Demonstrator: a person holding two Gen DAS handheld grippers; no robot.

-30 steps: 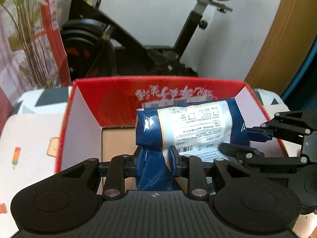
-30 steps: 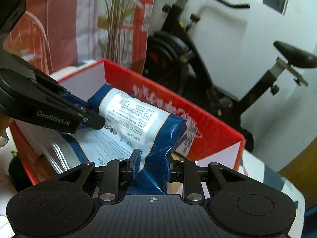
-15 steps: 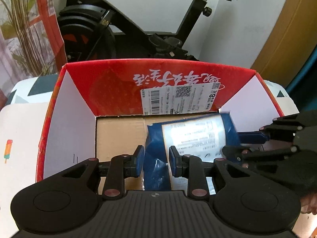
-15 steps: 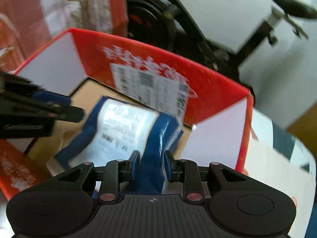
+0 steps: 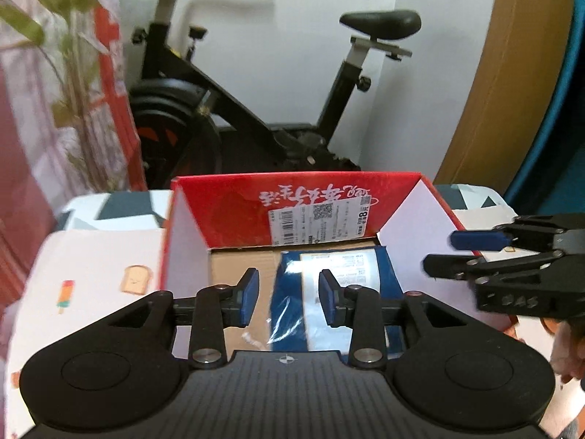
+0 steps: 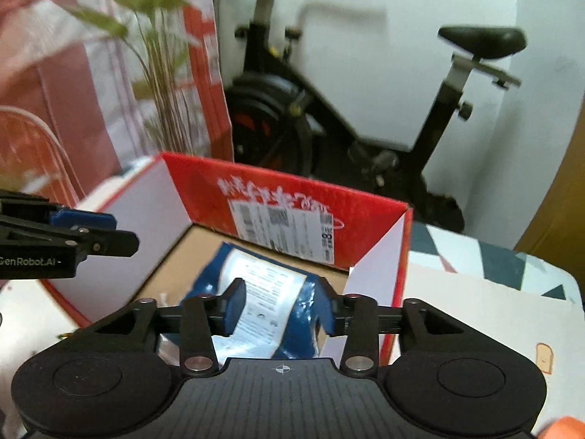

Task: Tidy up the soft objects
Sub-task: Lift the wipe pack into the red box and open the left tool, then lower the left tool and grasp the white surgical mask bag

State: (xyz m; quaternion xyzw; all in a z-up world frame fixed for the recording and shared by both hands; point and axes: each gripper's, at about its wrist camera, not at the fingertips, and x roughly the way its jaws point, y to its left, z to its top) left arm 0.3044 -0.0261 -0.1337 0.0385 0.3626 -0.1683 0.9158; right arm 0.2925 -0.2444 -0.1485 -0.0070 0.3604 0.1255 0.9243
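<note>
Just above red box [image 5: 234,216], my left gripper [image 5: 289,294] hangs with jaws spread, gripping nothing. My right gripper [image 6: 279,307] likewise spread, hovering over box's right half. Blue packet [image 5: 329,292] lies flat on box's cardboard floor, right side, white label up. I see printed tablecloth [image 5: 91,256] under box, exercise bike [image 5: 256,117] behind box.

We noted a black exercise bike [image 5: 256,109] against the white wall [image 5: 303,73] — a leafy plant [image 6: 157,55] stood left of it.
</note>
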